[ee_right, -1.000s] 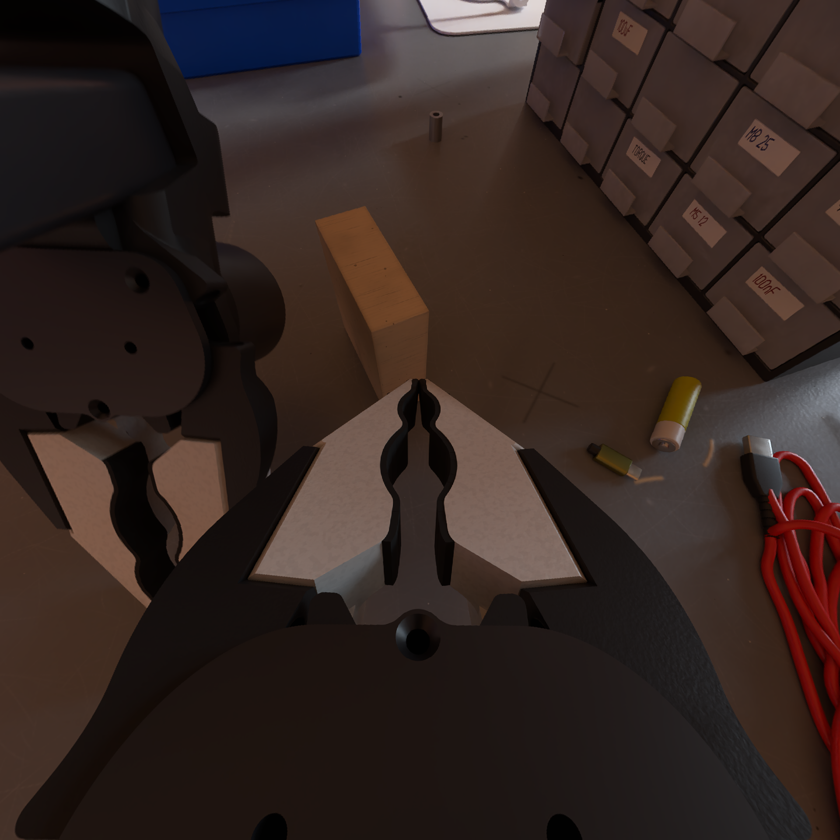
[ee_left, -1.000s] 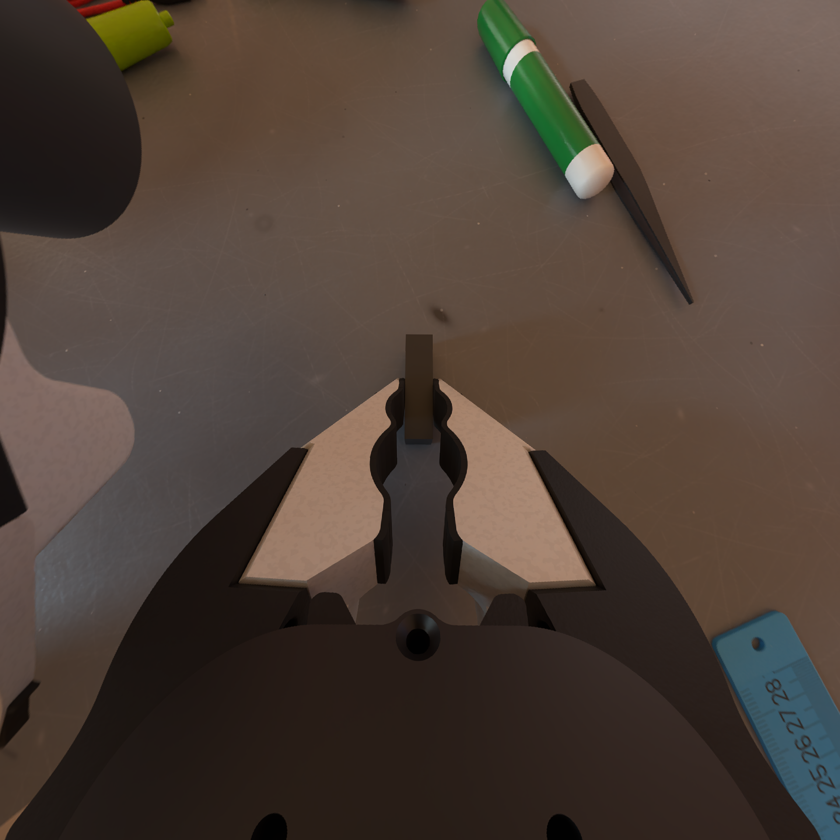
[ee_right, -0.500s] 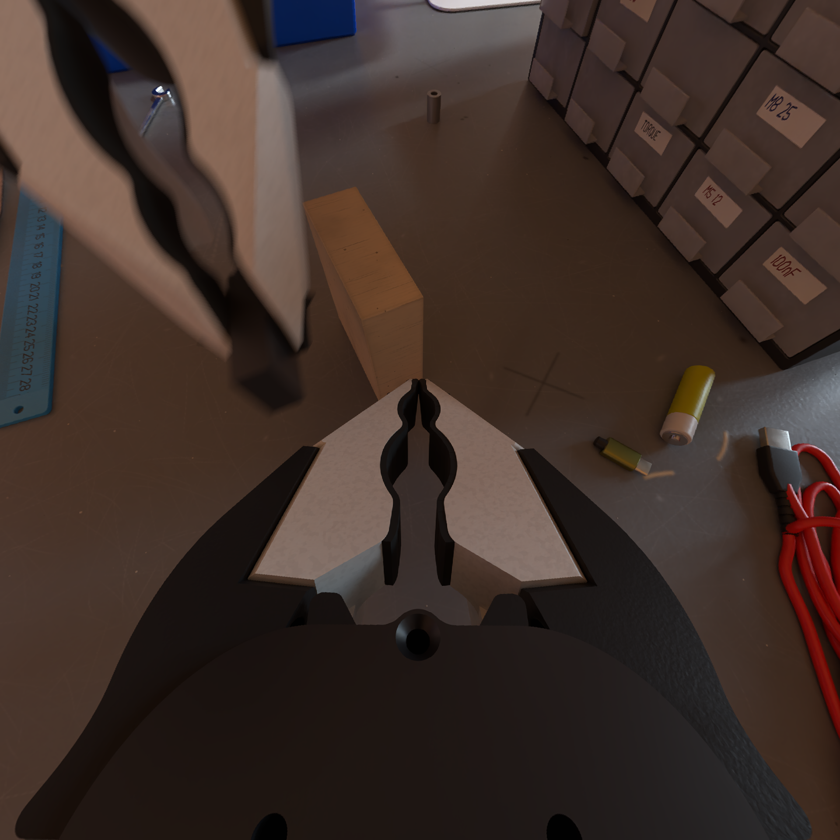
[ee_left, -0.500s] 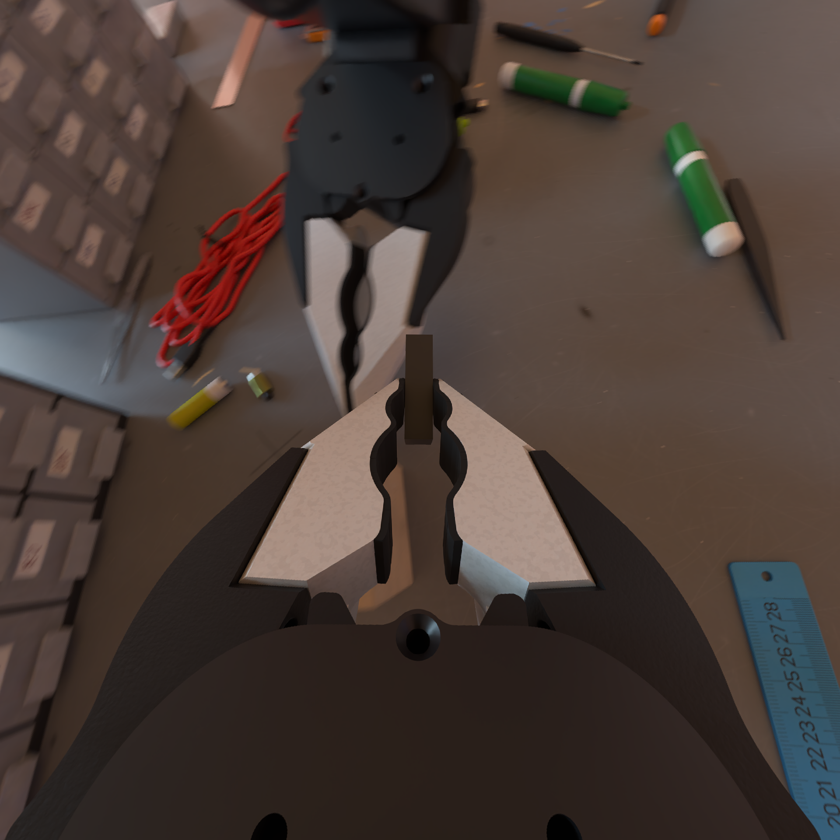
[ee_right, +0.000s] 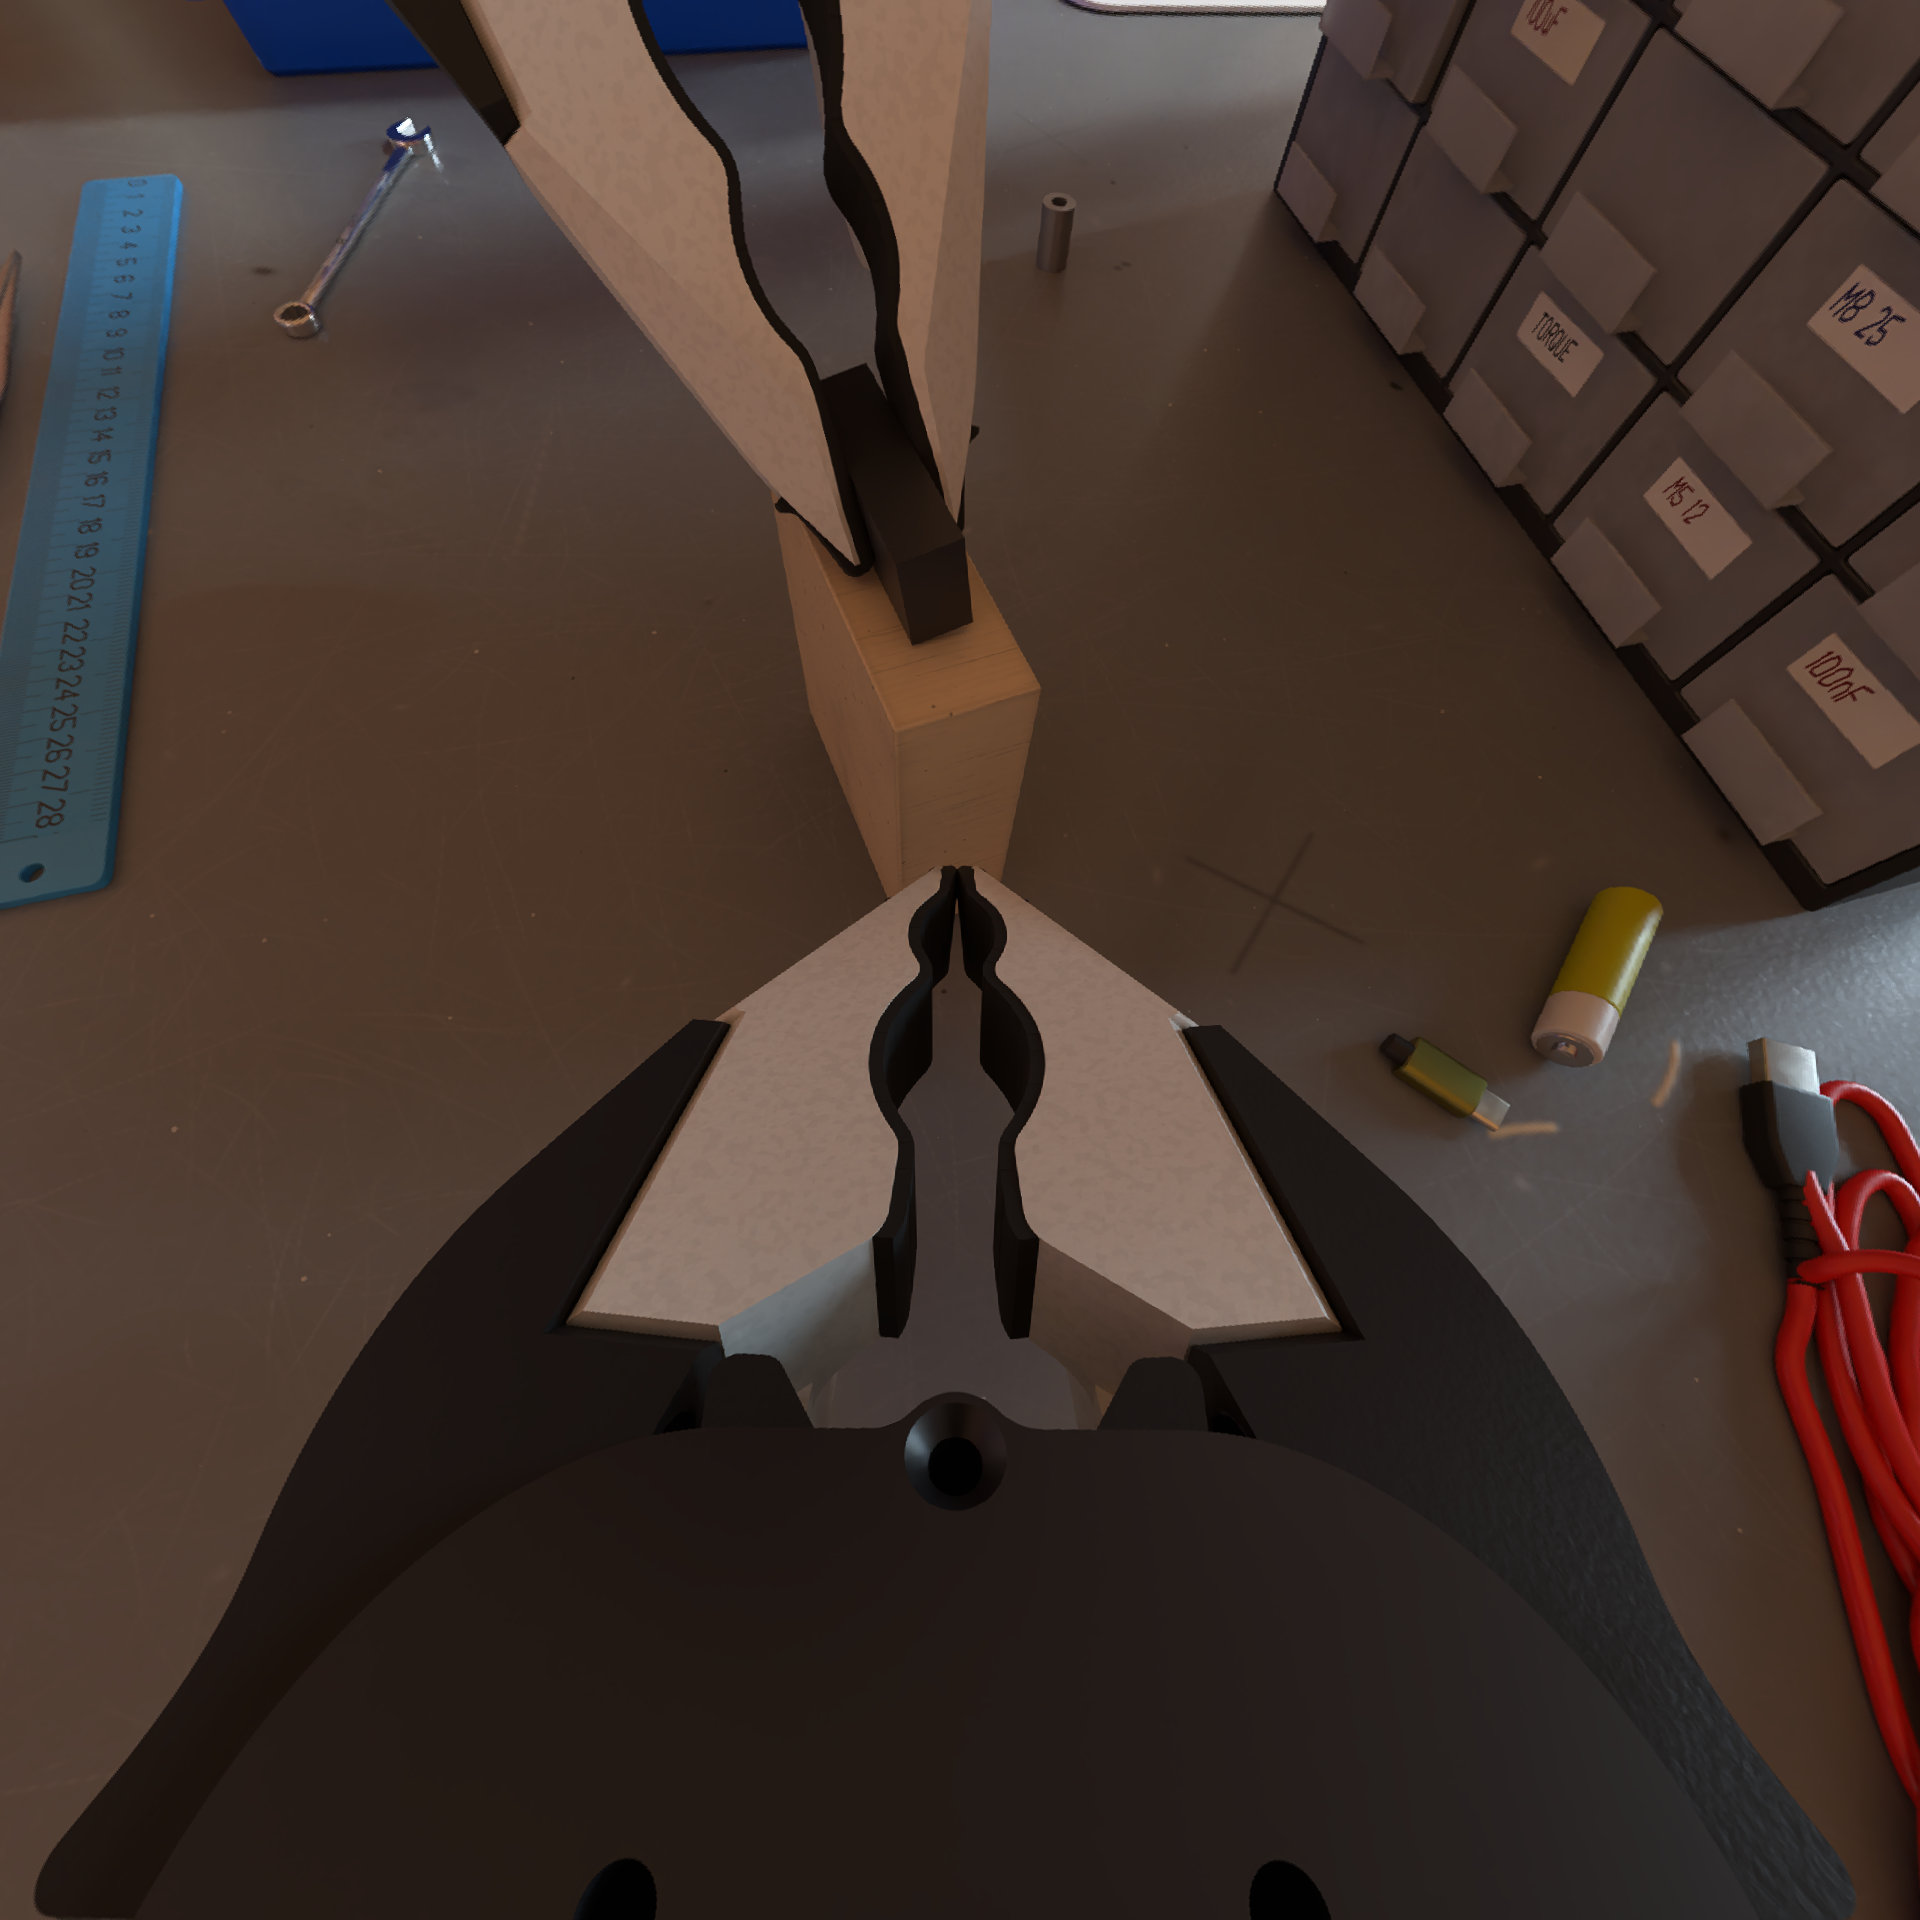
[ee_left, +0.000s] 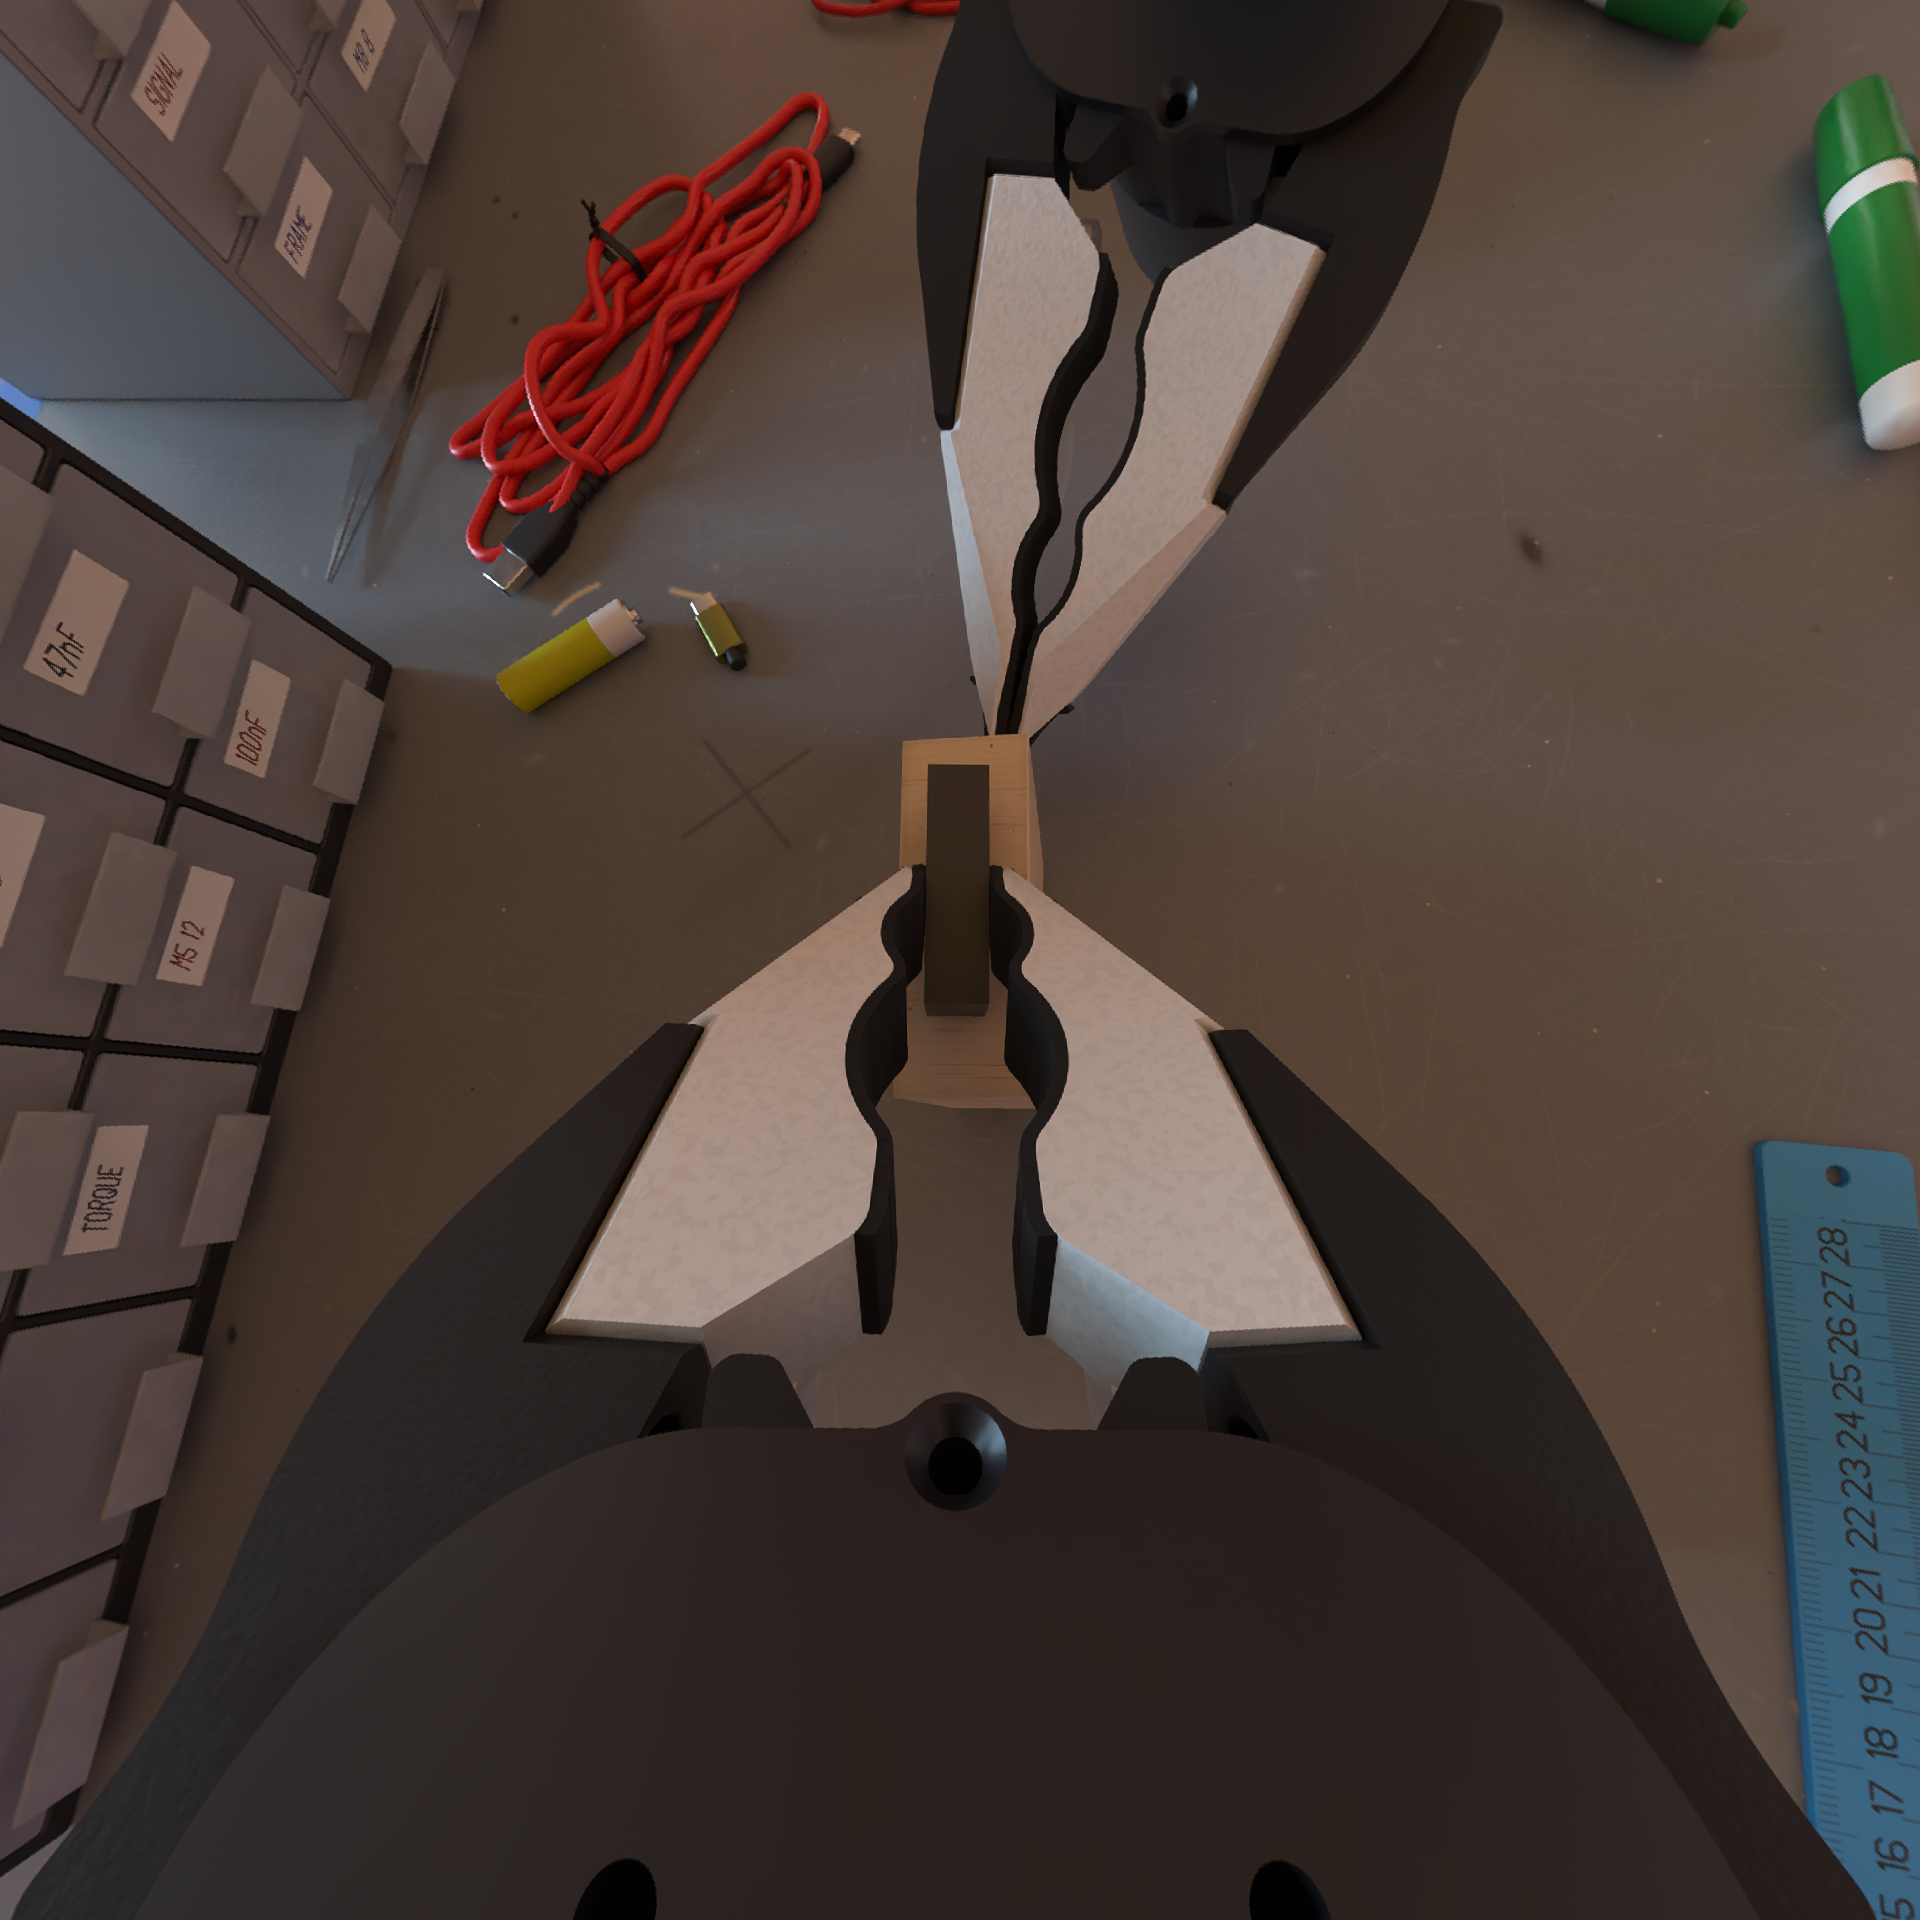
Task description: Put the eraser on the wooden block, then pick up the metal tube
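My left gripper (ee_left: 956,875) is shut on the black eraser (ee_left: 956,831). It holds the eraser lengthwise over the top of the wooden block (ee_left: 1013,810). In the right wrist view the left gripper (ee_right: 899,520) comes down from above, and the eraser's (ee_right: 925,582) lower end sits on or just above the block's (ee_right: 935,727) top face. My right gripper (ee_right: 956,878) is shut and empty, with its tips next to the block's near end. It also shows in the left wrist view (ee_left: 1013,717). The small metal tube (ee_right: 1055,231) stands upright on the table beyond the block.
A grey drawer cabinet (ee_right: 1662,364) stands to the right. A red cable (ee_right: 1860,1299), a yellow cylinder (ee_right: 1600,971) and a small green part (ee_right: 1439,1075) lie near it. A blue ruler (ee_right: 83,520) and a wrench (ee_right: 353,229) lie left. A green marker (ee_left: 1870,260) lies on the table.
My left gripper has carried the eraser across the table to the wooden block and lowered it onto the block's top. My right gripper has stayed shut beside the block.
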You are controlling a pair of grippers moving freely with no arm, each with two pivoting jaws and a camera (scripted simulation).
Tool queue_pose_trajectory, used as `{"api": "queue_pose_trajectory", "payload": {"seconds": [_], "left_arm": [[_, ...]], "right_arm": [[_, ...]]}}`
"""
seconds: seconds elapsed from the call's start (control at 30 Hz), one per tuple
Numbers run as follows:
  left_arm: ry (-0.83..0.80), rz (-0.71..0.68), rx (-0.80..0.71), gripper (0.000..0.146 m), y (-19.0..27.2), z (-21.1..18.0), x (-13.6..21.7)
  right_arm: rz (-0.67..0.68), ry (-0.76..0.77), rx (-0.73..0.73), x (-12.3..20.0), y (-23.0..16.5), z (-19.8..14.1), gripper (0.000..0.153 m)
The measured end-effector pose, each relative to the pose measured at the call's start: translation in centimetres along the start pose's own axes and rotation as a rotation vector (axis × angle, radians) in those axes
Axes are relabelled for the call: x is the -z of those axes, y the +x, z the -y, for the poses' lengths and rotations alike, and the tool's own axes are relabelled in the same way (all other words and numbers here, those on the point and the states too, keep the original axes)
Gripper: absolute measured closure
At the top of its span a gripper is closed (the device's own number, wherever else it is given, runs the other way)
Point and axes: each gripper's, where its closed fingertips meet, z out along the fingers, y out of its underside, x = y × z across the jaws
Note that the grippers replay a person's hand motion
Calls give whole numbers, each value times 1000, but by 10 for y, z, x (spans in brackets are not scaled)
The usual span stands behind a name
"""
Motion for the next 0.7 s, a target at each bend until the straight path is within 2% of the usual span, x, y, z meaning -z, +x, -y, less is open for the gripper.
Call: {"api": "queue_pose_trajectory", "payload": {"seconds": [0.07, 0.17, 0.23, 0.5, 0.6, 0.7], "left_arm": [[-6, 6, -3, 135, -1, 0, 0], [-4, 10, -9, 113, -1, 1, 2], [7, 3, -13, 109, 1, 1, 4], [44, -26, -73, 105, 18, 9, 16], [79, 21, -86, 104, 13, 12, 24], [95, 116, -17, 104, -11, 0, 39]], "right_arm": [[-1, -3, 4, 0, -1, 1, 153], [-15, -14, 16, 2, -2, 2, 153], [-27, -22, 23, 4, -4, 3, 153], [-71, -1, -9, 13, -17, 7, 153], [-95, 4, -18, 19, -20, 7, 153], [-124, -3, -34, 25, -20, 2, 153]]}}
